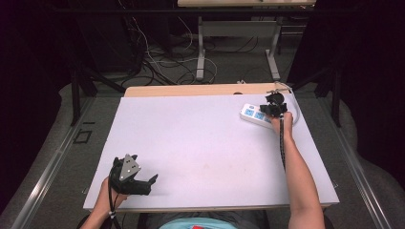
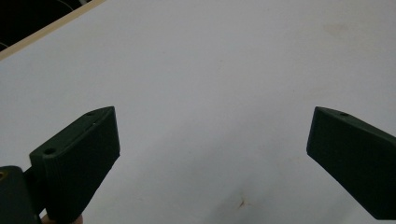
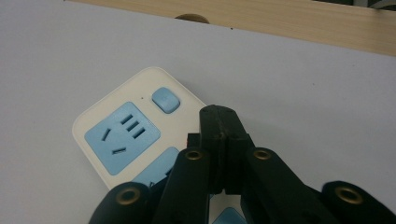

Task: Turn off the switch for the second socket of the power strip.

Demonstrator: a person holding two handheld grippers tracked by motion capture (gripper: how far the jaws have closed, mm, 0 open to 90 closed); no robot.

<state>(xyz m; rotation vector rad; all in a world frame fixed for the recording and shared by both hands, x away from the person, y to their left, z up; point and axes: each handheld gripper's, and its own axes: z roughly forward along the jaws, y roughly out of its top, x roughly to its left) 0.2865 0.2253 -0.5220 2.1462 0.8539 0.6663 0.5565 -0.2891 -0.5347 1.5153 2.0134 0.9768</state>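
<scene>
The table (image 1: 205, 143) has a plain white top with a light wooden strip along its far edge, and some faint marks are on the white near the middle. Around it the room is dark; behind the table there is a grey floor with many loose cables (image 1: 167, 62) and the metal legs of another table (image 1: 200, 47). A white power strip (image 1: 255, 116) with blue sockets lies flat at the far right part of the table, near the wooden strip. In the right gripper view its blue socket (image 3: 122, 137) and a small blue button (image 3: 166, 100) are clear to see. The right tongs (image 1: 274, 109) are directly above the strip, and their two jaws are pressed together with no gap, with nothing between them; their tips are just over the strip's edge beside the button, but I cannot tell if they touch it. The right forearm is stretched far forward from the near edge. The left tongs (image 1: 136, 183) rest low at the near left corner, well apart from the strip, with the left hand (image 1: 107, 195) holding them from behind. In the left gripper view the left tongs (image 2: 212, 140) have the jaws wide apart over bare white table.
</scene>
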